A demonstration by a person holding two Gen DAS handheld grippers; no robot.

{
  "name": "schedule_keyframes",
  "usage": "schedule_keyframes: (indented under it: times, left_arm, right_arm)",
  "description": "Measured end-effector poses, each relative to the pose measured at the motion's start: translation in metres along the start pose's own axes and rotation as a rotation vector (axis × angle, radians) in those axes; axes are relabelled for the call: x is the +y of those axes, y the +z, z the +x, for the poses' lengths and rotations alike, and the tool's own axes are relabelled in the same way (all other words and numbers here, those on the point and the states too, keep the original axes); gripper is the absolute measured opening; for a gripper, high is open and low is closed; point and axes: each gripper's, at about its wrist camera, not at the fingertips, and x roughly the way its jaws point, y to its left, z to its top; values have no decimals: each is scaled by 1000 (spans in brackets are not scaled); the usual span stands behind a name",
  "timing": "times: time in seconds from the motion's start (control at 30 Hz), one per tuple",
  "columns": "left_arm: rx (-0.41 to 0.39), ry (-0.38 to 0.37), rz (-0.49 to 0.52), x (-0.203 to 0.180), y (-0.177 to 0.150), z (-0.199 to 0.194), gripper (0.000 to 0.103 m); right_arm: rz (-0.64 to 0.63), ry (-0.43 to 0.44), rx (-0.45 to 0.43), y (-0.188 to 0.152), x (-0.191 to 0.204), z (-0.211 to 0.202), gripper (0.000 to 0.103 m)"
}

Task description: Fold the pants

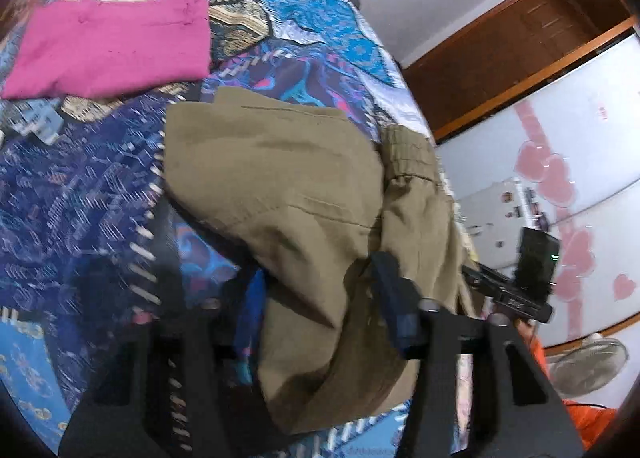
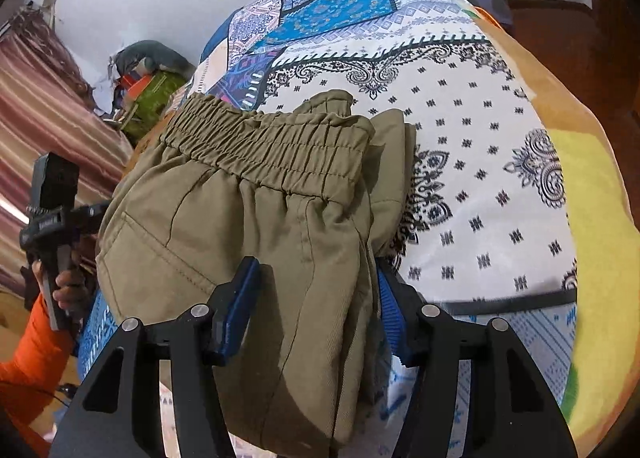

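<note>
Olive pants [image 2: 248, 217], bunched near the bed [image 2: 480, 177] edge, fill both grippers: right gripper [image 2: 316, 298] jaws straddle the cloth below the waistband; left gripper [image 1: 320, 298] jaws' closure cannot be told. Risk: loose layers slipping, skewing the fold.

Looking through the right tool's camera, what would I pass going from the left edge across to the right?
Striped curtain → the person's hand holding the other tool → khaki pants gripped by the right tool → white patterned bedspread → yellow cloth at the bed's far edge.
</note>
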Motion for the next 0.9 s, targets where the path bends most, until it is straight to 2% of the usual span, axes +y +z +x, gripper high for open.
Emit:
schedule_keyframes:
  times: [0.07,0.13,0.2,0.37,0.57,0.9]
  left_arm:
    - [0,84,53,-9,0,2,28]
    - [-14,154,107,-20,-2,2,24]
    - [-31,243,200,-37,-8,4,16]
    - [-97,427,399,-77,-22,-1,5]
    - [-188,476,498,-111,-21,-24,2]
    - [-297,499,509,-128,-3,-69,2]
  right_arm:
    - [-12,-15,-8,2,2,0,40]
    - [-29,-38,-21,5,5,-3,27]
    - [-49,-52,-37,7,8,-7,19]
    - [-136,-119,-64,12,26,-14,13]
    - [-188,-141,-130,25,43,-37,10]
    - [-301,-155,-221,56,87,-65,9]
